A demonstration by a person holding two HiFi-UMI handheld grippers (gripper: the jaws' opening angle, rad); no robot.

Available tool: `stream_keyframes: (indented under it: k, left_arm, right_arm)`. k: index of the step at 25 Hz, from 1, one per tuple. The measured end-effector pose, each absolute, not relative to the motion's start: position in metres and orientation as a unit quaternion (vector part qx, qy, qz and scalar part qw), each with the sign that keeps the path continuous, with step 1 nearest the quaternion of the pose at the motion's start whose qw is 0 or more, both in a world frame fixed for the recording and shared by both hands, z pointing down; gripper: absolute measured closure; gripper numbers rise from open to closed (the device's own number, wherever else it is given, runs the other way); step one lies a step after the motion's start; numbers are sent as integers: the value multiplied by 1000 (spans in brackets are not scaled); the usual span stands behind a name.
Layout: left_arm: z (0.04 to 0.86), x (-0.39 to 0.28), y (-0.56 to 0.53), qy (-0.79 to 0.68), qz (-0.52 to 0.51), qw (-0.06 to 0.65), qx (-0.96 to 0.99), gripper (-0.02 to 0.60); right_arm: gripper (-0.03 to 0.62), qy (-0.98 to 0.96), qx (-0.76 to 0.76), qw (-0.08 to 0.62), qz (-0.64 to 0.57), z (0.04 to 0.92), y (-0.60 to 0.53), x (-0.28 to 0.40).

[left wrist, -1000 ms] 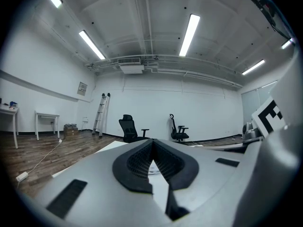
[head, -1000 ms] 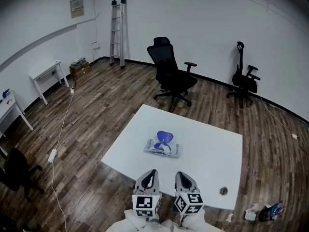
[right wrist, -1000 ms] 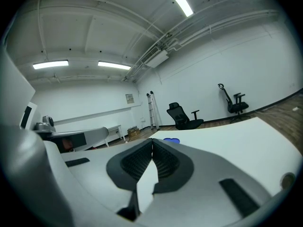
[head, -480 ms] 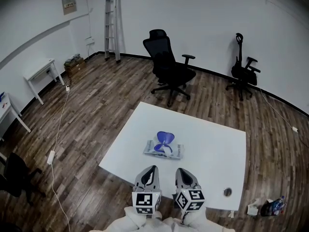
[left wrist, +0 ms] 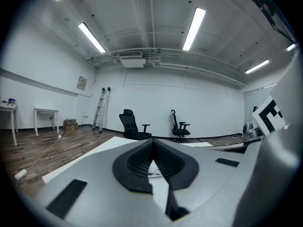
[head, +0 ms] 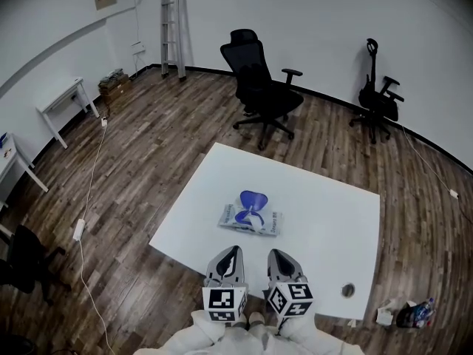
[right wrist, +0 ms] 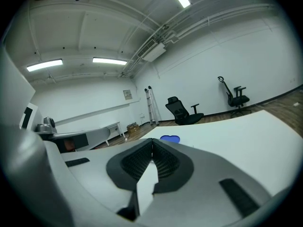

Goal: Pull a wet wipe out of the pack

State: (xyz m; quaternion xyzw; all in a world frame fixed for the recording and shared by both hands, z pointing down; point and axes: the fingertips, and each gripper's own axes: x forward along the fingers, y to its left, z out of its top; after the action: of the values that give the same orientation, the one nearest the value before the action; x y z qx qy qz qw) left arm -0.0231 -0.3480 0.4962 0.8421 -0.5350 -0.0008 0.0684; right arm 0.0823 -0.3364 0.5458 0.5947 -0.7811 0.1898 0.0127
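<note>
The wet wipe pack (head: 252, 220) lies flat near the middle of the white table (head: 332, 220), with its blue lid (head: 253, 199) flipped open toward the far side. My left gripper (head: 233, 251) and right gripper (head: 273, 254) hover side by side at the table's near edge, short of the pack. In the left gripper view the left gripper (left wrist: 151, 144) has its jaw tips meeting with nothing between them. The right gripper (right wrist: 152, 142) is shut the same way, and the blue lid (right wrist: 169, 138) shows just beyond its tips.
A small dark round object (head: 342, 291) sits near the table's front right corner. A black office chair (head: 260, 87) stands behind the table, another chair (head: 377, 98) at the far right wall, a ladder (head: 171, 24) at the back. Litter (head: 403, 315) lies on the floor at right.
Both grippers have edged forward a little toward the table's near edge, and the head view has shifted with them. The jaws stay shut; the pack has not moved.
</note>
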Motion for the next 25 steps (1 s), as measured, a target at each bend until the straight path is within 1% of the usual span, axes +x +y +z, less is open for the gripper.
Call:
stream_keyframes:
  k: [7,12,20,25]
  left_arm:
    - [491,-18,-348,-534,1,63,843,583]
    - [497,-21,-347,-539,6,72,839,583]
    - [499,-33,-344,-558,3,88,825,583]
    - [500,-45,-343,-573,6,86,815,583]
  right_arm:
    - [585,-785,588,-6,198,543,-347,85]
    - [585,-781,591,19,204,558,-353,86]
    - [583,-794,570,33,208,569,-381,86]
    - [582,-798,562,46,213,583,-399,81]
